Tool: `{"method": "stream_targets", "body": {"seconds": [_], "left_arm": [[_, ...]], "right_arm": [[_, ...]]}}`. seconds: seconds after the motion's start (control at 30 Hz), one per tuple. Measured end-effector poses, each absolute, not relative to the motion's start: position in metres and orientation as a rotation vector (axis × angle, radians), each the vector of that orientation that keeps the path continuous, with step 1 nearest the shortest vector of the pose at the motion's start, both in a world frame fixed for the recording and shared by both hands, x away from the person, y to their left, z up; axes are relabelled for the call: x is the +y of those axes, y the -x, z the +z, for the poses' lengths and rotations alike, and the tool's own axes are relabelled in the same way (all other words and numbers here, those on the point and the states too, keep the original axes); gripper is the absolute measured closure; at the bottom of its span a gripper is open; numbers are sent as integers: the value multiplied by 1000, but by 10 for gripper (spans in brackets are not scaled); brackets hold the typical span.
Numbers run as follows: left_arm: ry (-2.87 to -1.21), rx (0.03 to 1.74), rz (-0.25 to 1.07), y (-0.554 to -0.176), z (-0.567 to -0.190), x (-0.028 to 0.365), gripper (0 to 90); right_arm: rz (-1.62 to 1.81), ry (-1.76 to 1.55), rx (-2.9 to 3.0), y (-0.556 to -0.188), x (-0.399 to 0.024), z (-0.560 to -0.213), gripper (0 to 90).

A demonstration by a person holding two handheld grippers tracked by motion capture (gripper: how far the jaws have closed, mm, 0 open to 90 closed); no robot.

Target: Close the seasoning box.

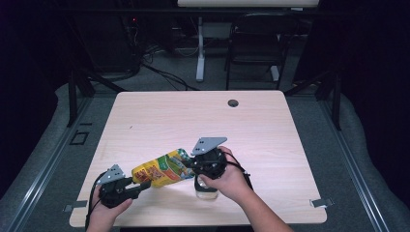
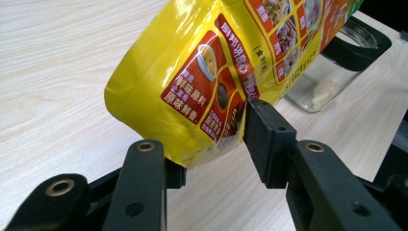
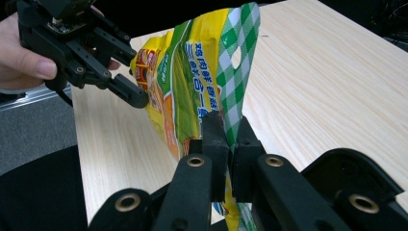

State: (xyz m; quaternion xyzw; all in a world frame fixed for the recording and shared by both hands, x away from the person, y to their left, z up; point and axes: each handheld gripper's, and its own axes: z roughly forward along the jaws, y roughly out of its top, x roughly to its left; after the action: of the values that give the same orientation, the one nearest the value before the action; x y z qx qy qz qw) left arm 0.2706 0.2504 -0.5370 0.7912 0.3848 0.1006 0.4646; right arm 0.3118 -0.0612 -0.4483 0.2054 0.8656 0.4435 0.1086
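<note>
Right gripper (image 3: 226,139) pinches the bag's (image 1: 159,170) top shut tight; left gripper (image 2: 211,144) squeezes its bottom. Pouring into the jar (image 2: 332,72) seems underway; next, tip higher.

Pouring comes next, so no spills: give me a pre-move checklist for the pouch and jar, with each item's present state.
1. Right tool clamped on the green checked top edge of the yellow pouch: ok, jaws pinch it.
2. Left tool supporting the pouch's bottom end: cannot tell; the jaws flank the bottom corner, but firm pressure is unclear.
3. Glass jar upright on the table: ok.
4. Jar mouth uncovered: ok; no lid shows on its rim.
5. Pouch top over the jar mouth: cannot tell; the right hand hides it in the high view.
6. Pouch opened: cannot tell.
</note>
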Motion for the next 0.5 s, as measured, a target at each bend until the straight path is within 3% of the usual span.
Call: {"method": "stream_targets", "body": {"seconds": [0.5], "left_arm": [[-1936,947,250,-270,-537,252,627]], "right_arm": [[1307,-603,2555,-307,-61,-450,827]]}}
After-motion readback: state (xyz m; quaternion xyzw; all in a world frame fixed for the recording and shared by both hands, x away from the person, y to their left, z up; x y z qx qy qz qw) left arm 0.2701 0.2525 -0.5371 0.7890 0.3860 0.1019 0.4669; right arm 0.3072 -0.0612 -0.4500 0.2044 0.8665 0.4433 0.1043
